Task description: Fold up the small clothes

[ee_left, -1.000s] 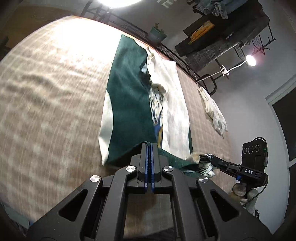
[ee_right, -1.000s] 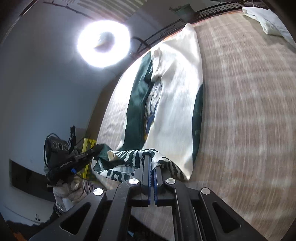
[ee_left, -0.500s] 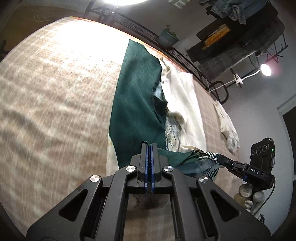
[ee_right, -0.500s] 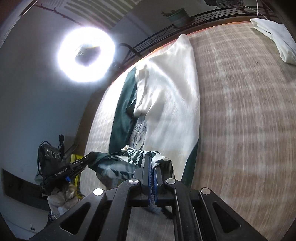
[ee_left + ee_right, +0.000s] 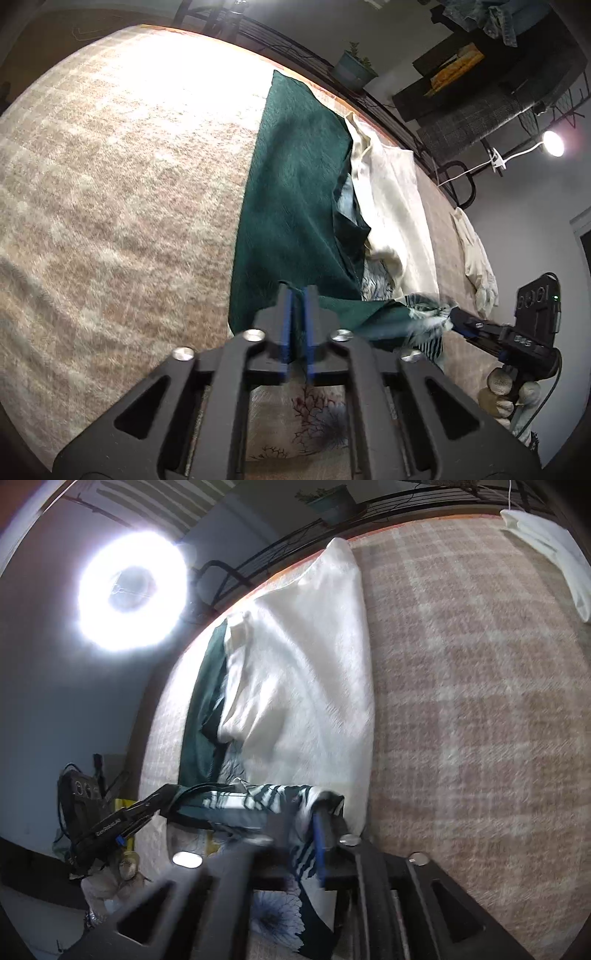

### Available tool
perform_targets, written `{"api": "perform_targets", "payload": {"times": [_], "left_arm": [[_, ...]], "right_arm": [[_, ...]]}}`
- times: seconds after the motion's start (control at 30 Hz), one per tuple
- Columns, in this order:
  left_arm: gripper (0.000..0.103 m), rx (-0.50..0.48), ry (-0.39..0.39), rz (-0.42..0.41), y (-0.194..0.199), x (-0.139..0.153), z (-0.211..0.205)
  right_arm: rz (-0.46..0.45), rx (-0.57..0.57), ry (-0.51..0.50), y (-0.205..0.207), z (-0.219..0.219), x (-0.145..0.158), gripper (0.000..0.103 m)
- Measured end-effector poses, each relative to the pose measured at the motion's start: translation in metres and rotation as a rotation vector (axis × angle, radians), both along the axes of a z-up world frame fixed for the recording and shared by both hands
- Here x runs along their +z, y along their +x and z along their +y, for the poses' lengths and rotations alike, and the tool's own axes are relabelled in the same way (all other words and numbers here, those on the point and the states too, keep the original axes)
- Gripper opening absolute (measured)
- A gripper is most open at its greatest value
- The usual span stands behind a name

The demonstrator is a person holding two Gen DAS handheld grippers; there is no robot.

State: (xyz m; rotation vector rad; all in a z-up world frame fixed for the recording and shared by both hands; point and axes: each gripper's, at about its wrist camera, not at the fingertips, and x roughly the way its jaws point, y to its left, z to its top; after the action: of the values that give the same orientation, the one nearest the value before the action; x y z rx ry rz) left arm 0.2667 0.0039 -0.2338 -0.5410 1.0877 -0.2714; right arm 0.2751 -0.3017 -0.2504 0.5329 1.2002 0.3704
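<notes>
1. the garment (image 5: pixel 291 206) lay stretched lengthwise across a plaid-patterned surface (image 5: pixel 110 192), dark green on one side and cream on the other, with a patterned blue and white lining peeking out along the middle.
2. the left gripper (image 5: pixel 296 306) had its blue-padded fingers (image 5: pixel 285 325) pinched narrow on the near green hem, with only a thin slit between the pads and cloth caught in it.
3. from that pinch the hem ran off to the side, lifted clear of the surface, over to the right gripper (image 5: pixel 458 317), which showed in the left wrist view gripping the striped bit of fabric.
4. in the right wrist view the right gripper's own fingers (image 5: pixel 319 834) were blurry, but the zebra-striped edge of the garment (image 5: pixel 258 797) sat clamped between them, floral lining hanging down below.
5. the left gripper (image 5: pixel 162 801) was also in that view, holding the far end of the same raised hem.
6. a second cream cloth (image 5: pixel 550 550) lay crumpled near the far edge of the surface, well apart from the garment.
7. a ring light (image 5: pixel 131 590) glared behind, and a potted plant (image 5: pixel 352 68) sat past the far edge.
</notes>
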Motion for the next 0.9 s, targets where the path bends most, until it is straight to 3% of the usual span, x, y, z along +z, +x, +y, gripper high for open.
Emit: {"api": "perform_targets", "payload": {"times": [0.03,0.1,0.43,0.73,0.9], "left_arm": [[0.04,0.009,0.002,0.003,0.002,0.001,0.002],[0.048,0.038,-0.013,-0.023,0.004,0.005,0.008],[0.047,0.008,0.064,-0.084,0.03,0.017,0.011],[0.047,-0.024,0.153,-0.103,0.08,0.016,0.008],[0.047,-0.015,0.163,-0.091,0.119,0.008,0.008]], "right_arm": [[-0.007,-0.01,-0.004,0.001,-0.002,0.002,0.039],[-0.023,-0.018,-0.005,0.003,-0.006,0.007,0.039],[-0.072,0.027,-0.115,0.011,-0.009,0.02,0.038],[-0.115,0.041,-0.201,0.054,-0.015,0.019,0.04],[-0.142,0.035,-0.227,0.093,-0.018,0.015,0.052]]}}
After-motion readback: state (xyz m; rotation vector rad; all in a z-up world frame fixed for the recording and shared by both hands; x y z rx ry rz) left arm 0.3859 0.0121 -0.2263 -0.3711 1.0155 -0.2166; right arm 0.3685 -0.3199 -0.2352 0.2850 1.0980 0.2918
